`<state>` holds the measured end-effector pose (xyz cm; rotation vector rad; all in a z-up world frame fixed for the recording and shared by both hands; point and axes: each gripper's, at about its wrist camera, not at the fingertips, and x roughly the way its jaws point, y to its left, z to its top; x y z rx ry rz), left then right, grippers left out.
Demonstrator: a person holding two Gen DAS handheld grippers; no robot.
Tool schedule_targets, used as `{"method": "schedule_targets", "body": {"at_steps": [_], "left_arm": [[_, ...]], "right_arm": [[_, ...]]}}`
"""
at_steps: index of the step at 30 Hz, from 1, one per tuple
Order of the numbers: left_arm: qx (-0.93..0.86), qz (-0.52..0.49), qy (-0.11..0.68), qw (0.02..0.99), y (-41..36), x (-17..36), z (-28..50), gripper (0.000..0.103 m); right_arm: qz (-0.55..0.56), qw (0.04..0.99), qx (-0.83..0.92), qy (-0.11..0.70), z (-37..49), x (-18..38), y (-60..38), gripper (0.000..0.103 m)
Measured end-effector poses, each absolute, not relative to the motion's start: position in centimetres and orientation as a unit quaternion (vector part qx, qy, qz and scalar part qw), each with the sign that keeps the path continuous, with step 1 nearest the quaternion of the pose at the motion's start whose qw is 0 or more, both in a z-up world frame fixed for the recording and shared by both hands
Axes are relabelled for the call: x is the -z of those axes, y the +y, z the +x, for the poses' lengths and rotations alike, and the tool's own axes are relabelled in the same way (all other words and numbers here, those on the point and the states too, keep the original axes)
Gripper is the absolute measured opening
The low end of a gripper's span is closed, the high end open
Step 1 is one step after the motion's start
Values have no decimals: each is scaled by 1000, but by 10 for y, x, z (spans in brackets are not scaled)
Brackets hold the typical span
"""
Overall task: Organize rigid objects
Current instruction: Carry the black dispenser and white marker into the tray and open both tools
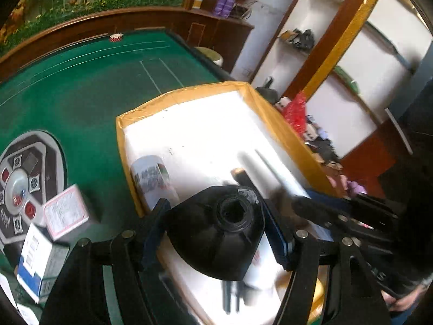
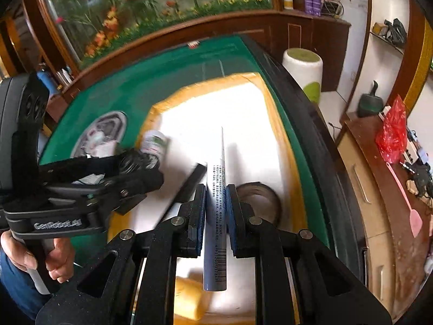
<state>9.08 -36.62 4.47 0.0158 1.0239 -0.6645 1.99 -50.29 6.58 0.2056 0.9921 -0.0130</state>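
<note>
My left gripper (image 1: 216,222) is shut on a black funnel-shaped part (image 1: 216,246), its threaded neck facing the camera and the blue pads pressing both sides. It hangs over a white box with a yellow taped rim (image 1: 127,124). A white printed can (image 1: 153,181) lies inside along the left wall. My right gripper (image 2: 216,192) is shut on a long grey tube (image 2: 215,257) with a barcode, held above the same box (image 2: 273,124). The tube (image 1: 273,168) also shows in the left wrist view. The left gripper (image 2: 135,170) appears blurred at the left.
On the green felt table (image 1: 81,94), left of the box, stand a pink-white carton (image 1: 66,211) and a blue-white carton (image 1: 38,260). In the box lie a brown tape roll (image 2: 259,197) and a yellow sponge (image 2: 189,298). A white stool (image 2: 303,70) and a wooden cabinet (image 2: 379,189) stand beyond the table's right edge.
</note>
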Motion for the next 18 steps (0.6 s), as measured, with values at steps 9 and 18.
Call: {"method": "schedule_targets", "body": {"at_steps": [9,18], "left_arm": [[314,14,494,810,-396,-38,108,69],[328,-12,512,794,-375,-46,93,70]], "right_arm": [[100,867,33,488,20,-49,-516,14],[105,893,25,436,-21,-72,-496,14]]}}
